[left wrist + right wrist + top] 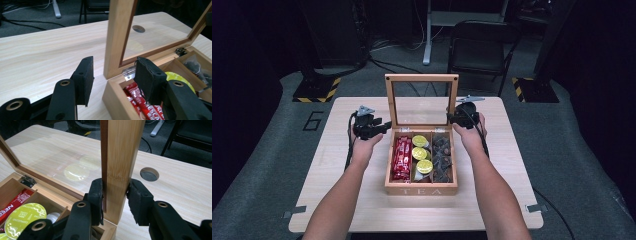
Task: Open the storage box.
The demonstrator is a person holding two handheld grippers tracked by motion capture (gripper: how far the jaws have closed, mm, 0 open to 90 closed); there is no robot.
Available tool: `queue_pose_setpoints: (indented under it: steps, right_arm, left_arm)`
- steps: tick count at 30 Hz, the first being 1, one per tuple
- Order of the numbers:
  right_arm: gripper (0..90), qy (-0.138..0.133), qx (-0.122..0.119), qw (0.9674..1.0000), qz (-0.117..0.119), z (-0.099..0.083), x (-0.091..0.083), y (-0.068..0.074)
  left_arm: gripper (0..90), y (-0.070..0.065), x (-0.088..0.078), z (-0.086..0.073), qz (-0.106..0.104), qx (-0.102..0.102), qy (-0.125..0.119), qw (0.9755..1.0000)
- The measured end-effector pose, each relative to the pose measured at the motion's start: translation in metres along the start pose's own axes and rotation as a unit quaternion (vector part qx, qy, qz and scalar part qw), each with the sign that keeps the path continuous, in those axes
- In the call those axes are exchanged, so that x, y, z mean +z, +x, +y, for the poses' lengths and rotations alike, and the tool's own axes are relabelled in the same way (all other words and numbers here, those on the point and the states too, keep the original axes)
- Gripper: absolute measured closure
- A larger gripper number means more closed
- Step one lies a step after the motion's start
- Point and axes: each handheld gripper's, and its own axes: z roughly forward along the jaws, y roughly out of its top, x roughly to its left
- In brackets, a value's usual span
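**Tea box held open at lid frame**

The table (337,190) carries my wooden box (421,190), lettered "TEA" on its front wall, at the centre of the tabletop. Its glass lid (421,79) stands upright at the rear edge. My right gripper (115,195) clamps the lid's right frame post. My left gripper (113,75) straddles the left frame post, jaws apart and clear of the wood. Compartments hold red packets (402,159), lime capsules (25,216) marked "CAPPUCCINO", and dark sachets (442,157).
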Motion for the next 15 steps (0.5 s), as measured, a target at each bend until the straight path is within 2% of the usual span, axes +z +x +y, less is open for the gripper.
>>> queue_pose_setpoints:
  steps: [1,4,15]
  right_arm:
    - [64.9,0.0,0.002,1.0,0.002,0.0001,0.0003,-0.0005]
    - [64.8,0.004,0.001,1.0,0.002,0.0012,0.0005,-0.001]
    - [64.9,0.005,0.001,0.9999,0.009,0.0025,0.004,-0.0048]
  left_arm:
    - [49.4,0.0018,-0.0006,-0.0004,0.002,0.005,0.001,1.0]
    - [49.8,0.0027,-0.0014,-0.0024,0.0,-0.002,0.002,1.0]
    - [50.5,0.0035,-0.0038,-0.0074,-0.003,0.001,0.003,1.0]
